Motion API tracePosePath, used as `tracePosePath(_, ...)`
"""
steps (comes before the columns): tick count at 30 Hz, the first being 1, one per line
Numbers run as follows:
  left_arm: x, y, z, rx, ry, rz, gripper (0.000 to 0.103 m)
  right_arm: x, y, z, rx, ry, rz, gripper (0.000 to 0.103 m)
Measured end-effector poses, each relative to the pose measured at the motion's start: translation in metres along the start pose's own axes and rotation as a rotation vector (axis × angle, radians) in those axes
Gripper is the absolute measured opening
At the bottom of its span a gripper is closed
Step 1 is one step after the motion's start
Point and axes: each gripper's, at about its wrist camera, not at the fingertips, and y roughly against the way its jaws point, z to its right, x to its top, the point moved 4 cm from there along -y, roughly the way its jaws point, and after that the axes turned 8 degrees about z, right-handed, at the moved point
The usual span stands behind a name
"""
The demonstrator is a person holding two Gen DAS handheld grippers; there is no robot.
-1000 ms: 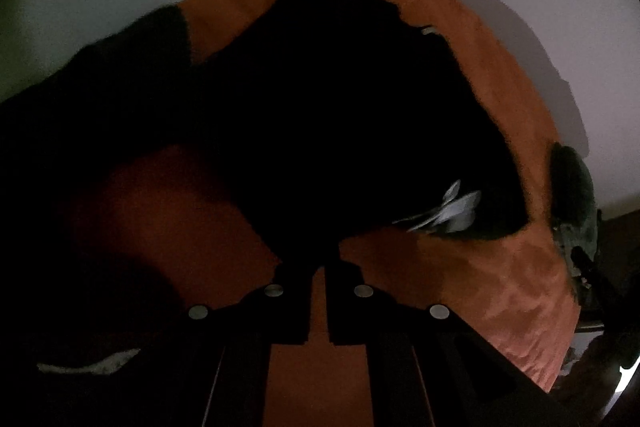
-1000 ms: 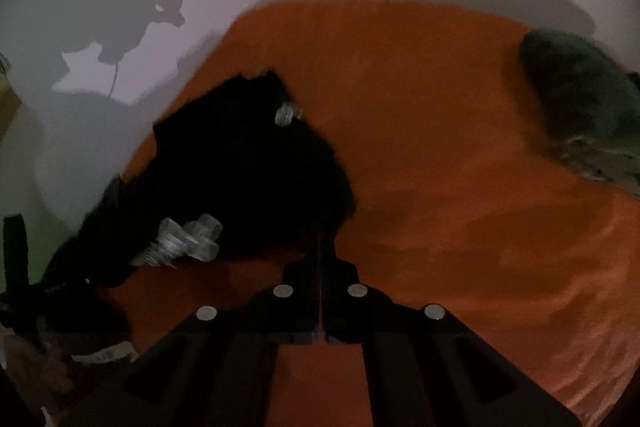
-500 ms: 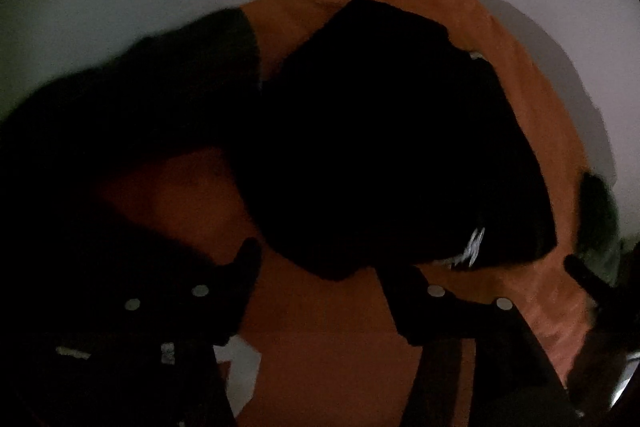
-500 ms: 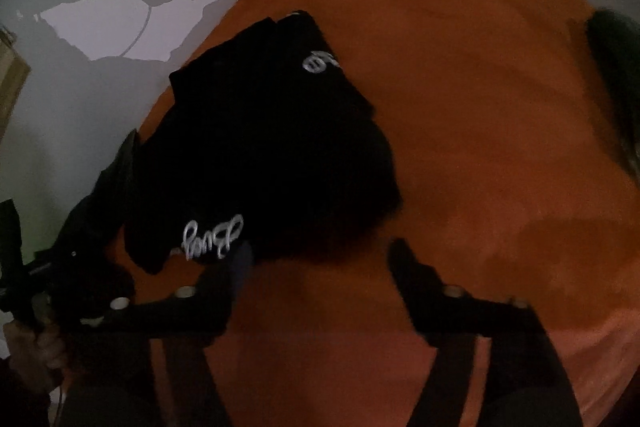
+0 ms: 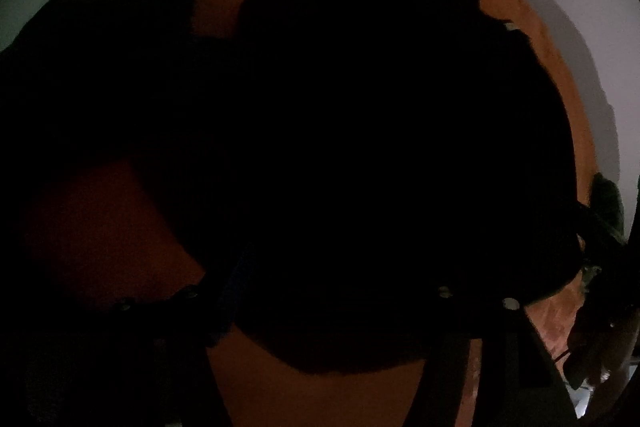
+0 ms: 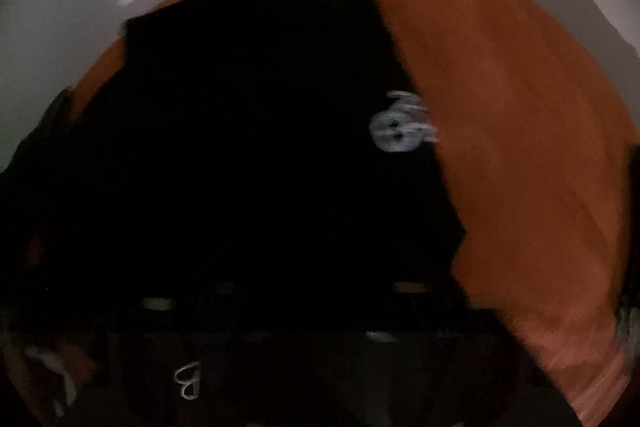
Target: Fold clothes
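Note:
A folded black garment (image 5: 380, 131) lies on an orange cloth (image 5: 360, 399) and fills most of both views. In the right wrist view the black garment (image 6: 260, 147) shows a white printed logo (image 6: 400, 125) near its right edge. My left gripper (image 5: 328, 291) is open, its fingers spread wide on either side of the garment's near edge. My right gripper (image 6: 276, 303) is very dark and blurred against the garment; its fingers seem spread, but I cannot tell for sure.
A second dark garment (image 5: 100, 75) lies at the left on the orange cloth. A dark green item (image 5: 608, 203) sits at the right edge. Pale wall or floor (image 6: 60, 27) surrounds the orange cloth (image 6: 520, 147).
Both grippers went from shut a second ago to open wide, and both have moved forward, closer over the black garment, which now fills the views.

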Motion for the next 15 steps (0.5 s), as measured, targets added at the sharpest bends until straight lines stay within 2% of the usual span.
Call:
tracePosePath(1,0.001,0.0,0.003,-0.004,-0.003,0.014,0.014,-0.001,0.0,0.003,-0.003,-0.023,0.012,0.01)
tracePosePath(4,0.004,0.016,0.009,-0.011,0.012,0.064,0.011,-0.005,0.031,0.008,0.02,-0.04,0.111,0.004)
tracePosePath(7,0.012,0.048,0.026,-0.04,0.015,0.125,0.011,-0.007,0.079,0.018,0.003,-0.083,0.224,0.004)
tracePosePath(10,0.028,0.091,0.064,-0.089,-0.046,0.184,0.011,-0.007,0.136,0.035,-0.028,-0.157,0.32,0.004)
tracePosePath(13,0.042,0.14,0.11,-0.13,-0.149,0.25,0.01,-0.002,0.192,0.056,-0.056,-0.217,0.382,0.003)
tracePosePath(15,0.046,0.175,0.143,-0.167,-0.174,0.266,0.01,0.002,0.225,0.075,-0.052,-0.266,0.403,0.003)
